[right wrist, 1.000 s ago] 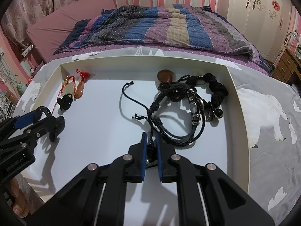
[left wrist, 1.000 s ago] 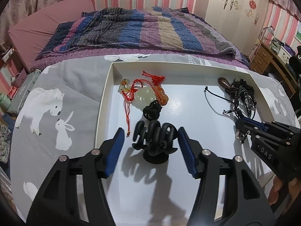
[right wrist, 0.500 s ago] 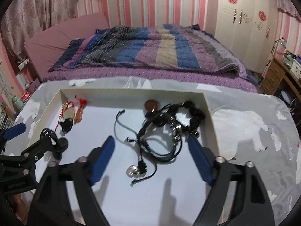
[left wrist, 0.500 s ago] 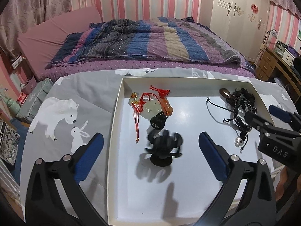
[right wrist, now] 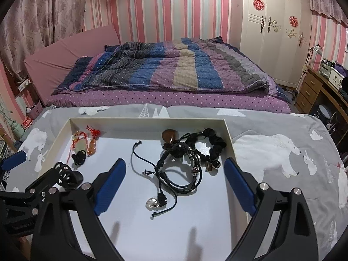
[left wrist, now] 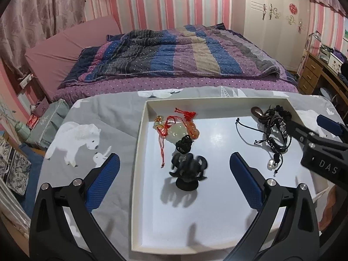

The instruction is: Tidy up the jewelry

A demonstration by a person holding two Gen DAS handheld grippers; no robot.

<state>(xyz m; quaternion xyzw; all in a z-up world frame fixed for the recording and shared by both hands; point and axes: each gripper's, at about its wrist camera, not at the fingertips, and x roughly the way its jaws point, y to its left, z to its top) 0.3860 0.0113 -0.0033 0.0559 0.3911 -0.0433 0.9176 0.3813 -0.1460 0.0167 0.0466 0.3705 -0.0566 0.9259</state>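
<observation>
A white tray (left wrist: 139, 174) lies on a grey animal-print cloth. In it stands a small black jewelry stand (left wrist: 187, 170), with red-corded jade and orange pendants (left wrist: 177, 127) and a black knot behind it. At the tray's right lies a tangle of black cord bracelets (right wrist: 182, 163) with a clear crystal pendant (right wrist: 152, 202). My left gripper (left wrist: 174, 182) is open and empty, raised above the stand. My right gripper (right wrist: 175, 187) is open and empty above the black cords; it also shows in the left wrist view (left wrist: 322, 143).
A bed with a striped quilt (right wrist: 174, 69) lies just beyond the cloth. A white wardrobe (right wrist: 274, 28) and a wooden desk (right wrist: 319, 91) stand at the right. Boxes and clutter (left wrist: 43, 124) sit on the floor at the left.
Both grippers have opened wide and pulled back and up. The left let go of the black stand; the right let go of the black cord with the crystal pendant, which lies in the tray.
</observation>
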